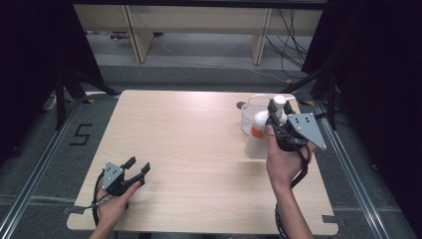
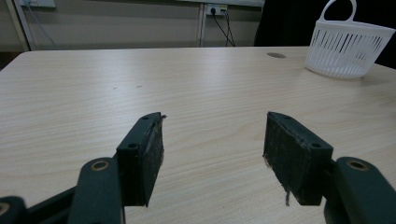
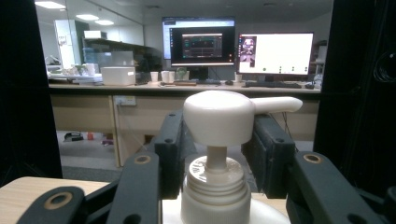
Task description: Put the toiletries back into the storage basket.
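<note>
Wooden table (image 1: 199, 149): your right gripper (image 1: 276, 115) clamps the pump bottle (image 1: 259, 134) near the basket (image 1: 249, 112); left gripper (image 1: 137, 169) rests agape, empty.

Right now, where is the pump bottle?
In the high view the pump bottle stands at the table's right side, just in front of the white basket, with the right gripper closed around its pump head.

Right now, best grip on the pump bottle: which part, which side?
Probably the neck, just under the pump head, where the right gripper already sits. Come in level from the person's side. The pump bottle stands upright; the wide head overhangs the narrow collar, which should stop a slip, and the basket blocks the far side.
</note>
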The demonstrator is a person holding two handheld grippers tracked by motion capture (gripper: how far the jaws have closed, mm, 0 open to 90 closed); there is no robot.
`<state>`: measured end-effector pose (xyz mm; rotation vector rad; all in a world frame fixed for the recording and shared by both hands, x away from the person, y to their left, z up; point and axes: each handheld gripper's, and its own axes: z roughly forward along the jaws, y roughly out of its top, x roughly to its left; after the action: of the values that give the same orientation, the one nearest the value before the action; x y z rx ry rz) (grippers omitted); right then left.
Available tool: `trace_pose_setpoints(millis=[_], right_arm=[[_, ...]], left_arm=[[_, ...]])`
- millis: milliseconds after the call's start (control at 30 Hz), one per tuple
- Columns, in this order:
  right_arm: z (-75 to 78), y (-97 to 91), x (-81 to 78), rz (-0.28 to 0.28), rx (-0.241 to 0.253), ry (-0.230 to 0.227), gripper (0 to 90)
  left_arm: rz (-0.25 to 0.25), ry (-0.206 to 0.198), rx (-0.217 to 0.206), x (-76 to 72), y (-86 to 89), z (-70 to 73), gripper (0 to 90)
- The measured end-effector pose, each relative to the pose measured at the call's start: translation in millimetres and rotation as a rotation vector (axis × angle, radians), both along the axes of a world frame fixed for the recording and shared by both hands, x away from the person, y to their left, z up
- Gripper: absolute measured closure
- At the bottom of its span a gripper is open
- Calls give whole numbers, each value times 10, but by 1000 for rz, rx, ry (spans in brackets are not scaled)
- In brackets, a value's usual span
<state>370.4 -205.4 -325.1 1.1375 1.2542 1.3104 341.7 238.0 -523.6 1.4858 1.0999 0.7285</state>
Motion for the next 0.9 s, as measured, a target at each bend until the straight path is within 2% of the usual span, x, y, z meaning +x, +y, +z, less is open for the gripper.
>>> trace_pose_setpoints(millis=[100,133,200,233,267,367,400,433,500,667,733,900], right_arm=[[9,3,17,2,22,9,603],[11,-7,26,-7,11,0,603],[20,-11,37,-5,10,11,603],[21,-17,51,-7,3,-6,603],[30,-8,53,-4,20,2,603],[59,-25,72,-10,4,-7,603],[66,-17,72,-11,19,1,603],[78,-31,87,-13,4,-21,603],[95,-35,92,-15,0,-17,603],[130,-52,132,-21,12,-27,603],[133,-51,130,-25,18,-18,603],[160,-66,164,-31,4,-37,603]], left_arm=[[-4,-12,-11,12,-4,-8,370],[-4,-10,-8,9,-3,-6,370],[1,1,0,-1,2,0,370],[2,0,-1,0,2,0,370],[1,1,-1,0,3,0,370],[1,0,-2,0,0,0,370],[1,0,-2,1,0,0,370],[1,1,-1,1,1,0,370],[2,0,-3,0,3,0,370],[2,0,-3,-1,2,-1,370],[2,0,-2,0,3,0,369],[3,-1,-2,-1,1,-1,370]])
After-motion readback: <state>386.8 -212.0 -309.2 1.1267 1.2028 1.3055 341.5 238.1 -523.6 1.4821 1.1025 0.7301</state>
